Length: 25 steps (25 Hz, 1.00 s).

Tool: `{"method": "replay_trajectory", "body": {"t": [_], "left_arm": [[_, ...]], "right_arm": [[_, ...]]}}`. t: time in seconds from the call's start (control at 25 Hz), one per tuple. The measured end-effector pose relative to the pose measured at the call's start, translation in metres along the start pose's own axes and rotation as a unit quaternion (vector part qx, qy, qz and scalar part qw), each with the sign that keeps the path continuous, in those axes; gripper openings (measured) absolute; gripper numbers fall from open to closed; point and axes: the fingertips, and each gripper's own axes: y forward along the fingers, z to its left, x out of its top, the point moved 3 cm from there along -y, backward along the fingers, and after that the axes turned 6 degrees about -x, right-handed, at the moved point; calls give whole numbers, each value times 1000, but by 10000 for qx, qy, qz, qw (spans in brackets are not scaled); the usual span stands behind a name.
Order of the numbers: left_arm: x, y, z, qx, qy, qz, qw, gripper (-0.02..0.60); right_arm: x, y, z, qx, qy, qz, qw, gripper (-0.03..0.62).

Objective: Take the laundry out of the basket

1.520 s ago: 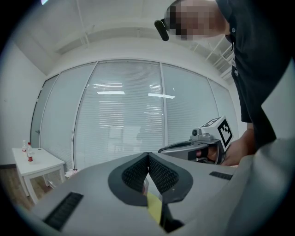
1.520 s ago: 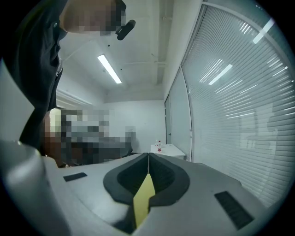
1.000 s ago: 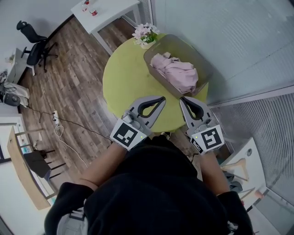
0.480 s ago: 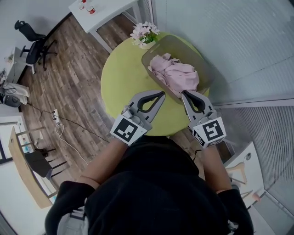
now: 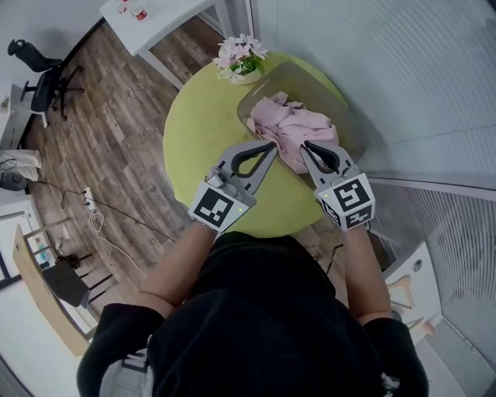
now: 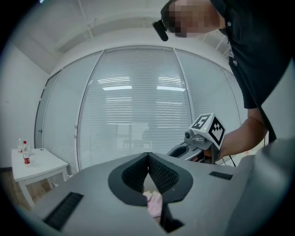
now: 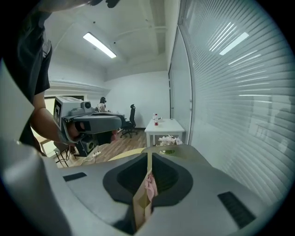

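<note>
**A:** Head view first. What are you seeing on it?

**B:** I'm looking down at a round green table. The basket is sitting on the far right part of it. The pink laundry is lying in a heap inside the basket. Some flowers are standing just beside the basket's far corner.

**A:** Where are you holding the grippers?

**B:** I'm holding both side by side over the near part of the table. The left gripper is pointing at the basket's near wall, just beside it. The right gripper is pointing at the near edge of the pink heap. I can't tell if either tip is touching anything.

**A:** What are the jaws doing?

**B:** In the left gripper view, the left gripper is pressing its jaws together at the tips, with nothing pinched. A bit of pink is peeking through the gap lower down. In the right gripper view, the right gripper is pressing its jaws together too, and it is empty. The basket's rim and some pink cloth are showing past them.

**A:** Anything else around?

**B:** A white table is standing on the wooden floor beyond the green one.
</note>
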Motion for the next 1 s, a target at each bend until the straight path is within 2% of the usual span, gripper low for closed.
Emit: {"method": "replay_trajectory", "body": {"t": [0.2, 0.44, 0.56, 0.8, 1.0], "left_arm": [[-16, 8, 29, 19, -62, 61, 10000, 11], [-30, 19, 56, 78, 171, 37, 9998, 11], [-38, 25, 69, 97, 65, 56, 9999, 11], [-49, 31, 86, 125, 27, 101, 9999, 11], [-64, 36, 95, 159, -18, 202, 9997, 11]], "right_arm": [[-12, 41, -10, 79, -220, 540, 9983, 29], [-32, 87, -28, 148, -388, 1124, 9928, 46], [-43, 108, -35, 263, -512, 1429, 9881, 69], [-74, 143, -36, 622, -764, 2340, 9672, 141], [-100, 175, -37, 876, -1059, 2726, 9523, 215]]}}
